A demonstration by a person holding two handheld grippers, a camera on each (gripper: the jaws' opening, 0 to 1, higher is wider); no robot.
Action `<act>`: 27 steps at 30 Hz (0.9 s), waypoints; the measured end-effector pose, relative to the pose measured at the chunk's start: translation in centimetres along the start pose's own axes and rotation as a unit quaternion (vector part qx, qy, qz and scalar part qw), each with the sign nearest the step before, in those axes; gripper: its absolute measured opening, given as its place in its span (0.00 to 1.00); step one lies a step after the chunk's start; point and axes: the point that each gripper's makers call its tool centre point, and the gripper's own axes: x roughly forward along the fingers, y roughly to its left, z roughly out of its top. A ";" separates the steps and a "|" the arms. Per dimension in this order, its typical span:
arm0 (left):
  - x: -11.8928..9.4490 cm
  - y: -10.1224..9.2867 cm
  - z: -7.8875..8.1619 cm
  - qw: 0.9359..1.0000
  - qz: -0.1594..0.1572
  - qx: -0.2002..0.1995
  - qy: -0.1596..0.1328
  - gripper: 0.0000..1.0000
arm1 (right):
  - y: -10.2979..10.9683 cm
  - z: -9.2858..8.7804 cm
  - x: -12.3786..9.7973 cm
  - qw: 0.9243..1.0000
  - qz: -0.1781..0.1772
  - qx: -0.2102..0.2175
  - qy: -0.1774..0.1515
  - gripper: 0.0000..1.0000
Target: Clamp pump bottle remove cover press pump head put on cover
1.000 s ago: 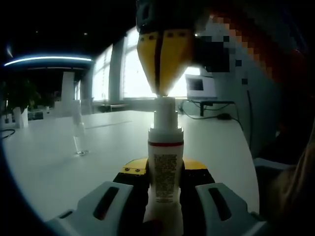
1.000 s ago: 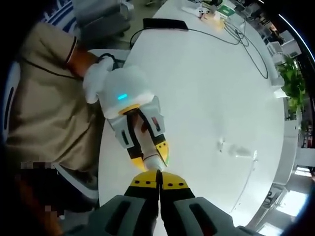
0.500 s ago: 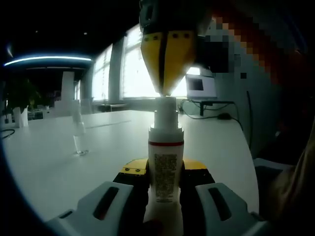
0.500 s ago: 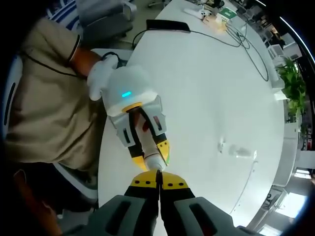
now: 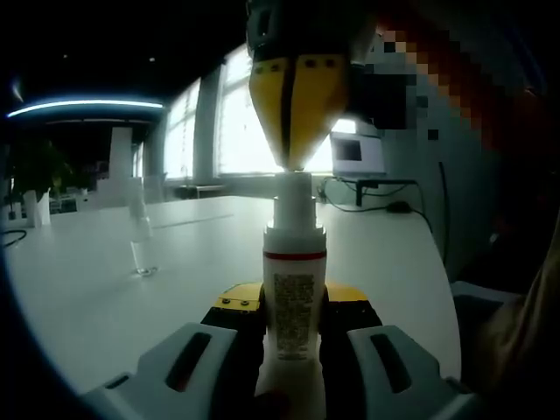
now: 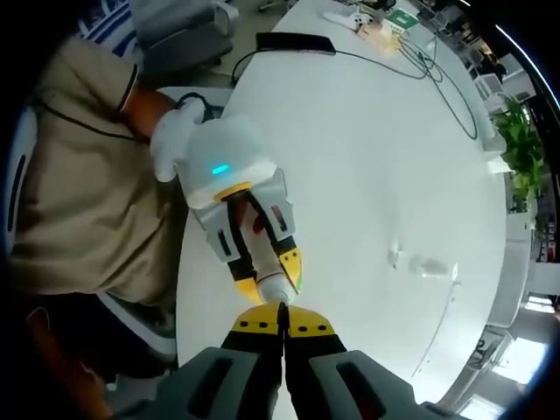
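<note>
Left gripper view: the left tongs (image 5: 293, 346) clamp the pump bottle (image 5: 294, 293) upright above the worktop (image 5: 105, 289); the right tongs (image 5: 291, 114), shut, press its pump head (image 5: 294, 194). The clear cover (image 5: 140, 241) stands well apart.

Right gripper view: the right tongs (image 6: 282, 325) meet the pump head (image 6: 278, 290). The bottle looks light, rigid and smooth; grip its body.

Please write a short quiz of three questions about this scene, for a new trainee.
1. True or false: the left gripper is shut on the pump bottle.
2. Where do the right gripper's shut jaws point? A) at the pump head B) at the clear cover C) at the plant
3. Fill in: the clear cover stands on the white ____.

Key: 1 true; 2 A; 3 table.
</note>
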 end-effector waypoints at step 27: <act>0.0 0.1 -0.1 1.000 0.002 0.002 0.001 0.14 | -0.2 -0.1 0.5 1.000 0.008 0.013 0.004 0.00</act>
